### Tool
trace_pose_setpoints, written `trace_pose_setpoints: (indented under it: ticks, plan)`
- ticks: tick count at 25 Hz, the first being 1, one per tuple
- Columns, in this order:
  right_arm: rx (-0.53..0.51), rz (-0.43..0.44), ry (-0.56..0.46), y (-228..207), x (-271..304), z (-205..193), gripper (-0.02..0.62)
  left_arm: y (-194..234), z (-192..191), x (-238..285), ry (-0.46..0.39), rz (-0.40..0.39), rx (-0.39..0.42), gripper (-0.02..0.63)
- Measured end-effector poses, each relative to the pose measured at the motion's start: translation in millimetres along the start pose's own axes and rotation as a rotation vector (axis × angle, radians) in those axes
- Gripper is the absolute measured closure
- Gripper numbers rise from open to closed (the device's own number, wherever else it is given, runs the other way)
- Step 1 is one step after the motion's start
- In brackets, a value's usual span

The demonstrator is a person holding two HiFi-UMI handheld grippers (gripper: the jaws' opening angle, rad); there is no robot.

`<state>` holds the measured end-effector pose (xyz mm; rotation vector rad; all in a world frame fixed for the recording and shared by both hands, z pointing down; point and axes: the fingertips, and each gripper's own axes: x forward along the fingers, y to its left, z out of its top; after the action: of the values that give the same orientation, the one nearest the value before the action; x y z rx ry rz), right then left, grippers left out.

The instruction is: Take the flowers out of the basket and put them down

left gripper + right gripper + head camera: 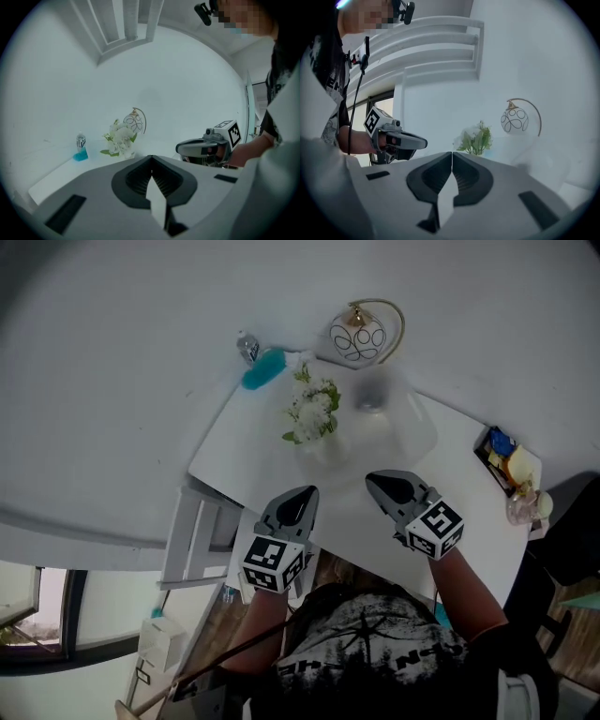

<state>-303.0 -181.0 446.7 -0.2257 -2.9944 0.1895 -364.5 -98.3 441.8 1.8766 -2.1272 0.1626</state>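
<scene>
The flowers (312, 409), a small white bunch with green leaves, stood upright on the white desk (450, 451), well ahead of both sets of jaws and a little to the left of the gap between them. Whatever held them at the base was too pale against the desk to be told as a basket. The left hand-held gripper (302, 493) and the right hand-held gripper (377, 480) hovered side by side over the near edge, each with its jaws pressed together and nothing between them. The bunch looked light and soft, its petals and leaves likely to crush or shed under a hard pinch, so the stems low down, beneath the blooms, seemed the sounder place to take hold. The jaws would first need to part. A light container might tip or lift with the stems, so the other hand-held gripper might have to steady it.
</scene>
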Motion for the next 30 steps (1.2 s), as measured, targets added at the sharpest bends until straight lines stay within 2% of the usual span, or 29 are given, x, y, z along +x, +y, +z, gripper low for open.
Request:
trace_pose_setpoints:
  ticks: [7, 12, 16, 19, 26, 30]
  plan:
    - [-0.042, 0.021, 0.012, 0.8, 20.7, 45.6, 0.577, 26.6, 12.3, 9.6, 0.009, -0.073, 0.005, 0.595]
    - [-0.102, 0.102, 0.093, 2.3, 42.1, 63.2, 0.577, 41.8, 18.7, 13.9, 0.006, -0.106, 0.016, 0.595]
    - [-0.173, 0.105, 0.154, -10.7, 60.7, 69.1, 0.575, 55.5, 22.7, 17.4, 0.004, -0.117, 0.020, 0.595]
    - [-0.216, 0.107, 0.217, -24.5, 77.6, 65.2, 0.566, 65.1, 24.2, 21.8, 0.005, -0.122, 0.019, 0.595]
    - [-0.318, 0.158, 0.430, -53.3, 110.1, 27.3, 0.429, 81.8, 23.4, 32.2, 0.007, -0.125, 0.005, 0.595]
    - [-0.339, 0.199, 0.547, -70.1, 121.9, -2.5, 0.396, 87.1, 22.5, 37.9, 0.007, -0.120, -0.007, 0.595]
